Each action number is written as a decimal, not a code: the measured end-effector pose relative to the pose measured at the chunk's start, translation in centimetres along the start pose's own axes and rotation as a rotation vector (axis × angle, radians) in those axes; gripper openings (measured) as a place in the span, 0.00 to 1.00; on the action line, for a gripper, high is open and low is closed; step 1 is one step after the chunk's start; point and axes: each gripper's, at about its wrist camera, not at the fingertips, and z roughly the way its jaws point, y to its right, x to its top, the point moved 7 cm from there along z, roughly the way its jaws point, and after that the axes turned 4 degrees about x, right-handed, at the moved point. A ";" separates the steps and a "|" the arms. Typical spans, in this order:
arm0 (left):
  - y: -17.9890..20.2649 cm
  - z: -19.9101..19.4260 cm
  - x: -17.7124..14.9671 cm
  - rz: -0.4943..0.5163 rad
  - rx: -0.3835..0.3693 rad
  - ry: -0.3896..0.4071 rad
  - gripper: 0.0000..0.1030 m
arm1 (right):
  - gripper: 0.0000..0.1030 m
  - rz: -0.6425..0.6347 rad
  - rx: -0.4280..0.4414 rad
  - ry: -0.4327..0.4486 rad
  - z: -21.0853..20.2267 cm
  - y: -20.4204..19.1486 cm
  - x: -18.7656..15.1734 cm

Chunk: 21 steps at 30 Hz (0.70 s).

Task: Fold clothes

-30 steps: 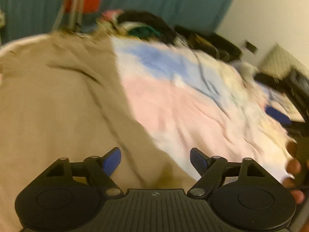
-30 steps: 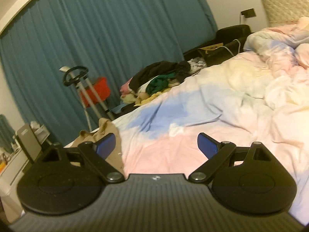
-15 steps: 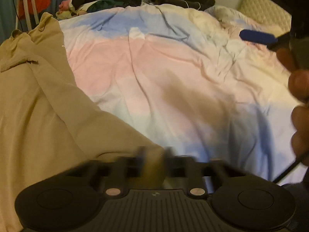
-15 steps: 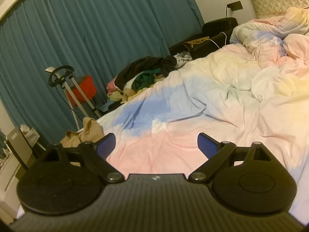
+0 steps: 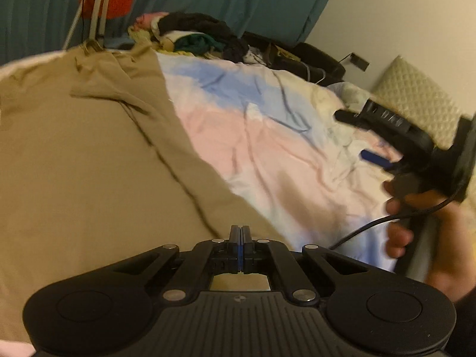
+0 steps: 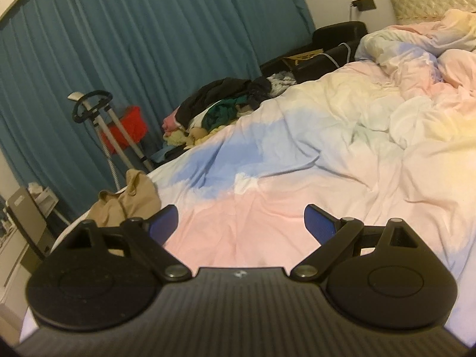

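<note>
Nearest me, my left gripper (image 5: 241, 247) has its fingers pressed together on the near edge of the tan garment (image 5: 89, 154); I see cloth just behind the fingers, so I judge they are clamped on it. From that pinch the garment spreads left and away over the pastel duvet (image 5: 267, 148), its long axis running from my fingers toward the far left corner of the bed, where it bunches. My right gripper (image 6: 241, 226) hangs further right with its fingers wide apart, holding nothing, over bare pink duvet. Its view shows the garment only as a heap (image 6: 128, 202) at the far left. The left is clearly the nearer one. Beyond lies a pile of other clothes (image 6: 220, 110).
</note>
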 end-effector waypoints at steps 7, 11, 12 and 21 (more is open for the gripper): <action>4.1 4.0 -1.3 0.197 -0.033 -0.013 0.43 | 0.90 -0.036 0.045 0.018 -1.6 -1.8 0.2; 7.5 7.0 -2.3 0.348 -0.074 -0.020 0.43 | 0.90 -0.002 0.035 0.022 -1.2 -0.9 0.4; 8.2 7.6 -2.5 0.376 -0.083 -0.020 0.43 | 0.90 0.006 0.027 0.017 -0.9 -0.5 0.3; 9.8 12.1 -4.5 0.465 -0.056 -0.011 0.30 | 0.90 0.096 -0.033 -0.064 1.9 2.3 -1.2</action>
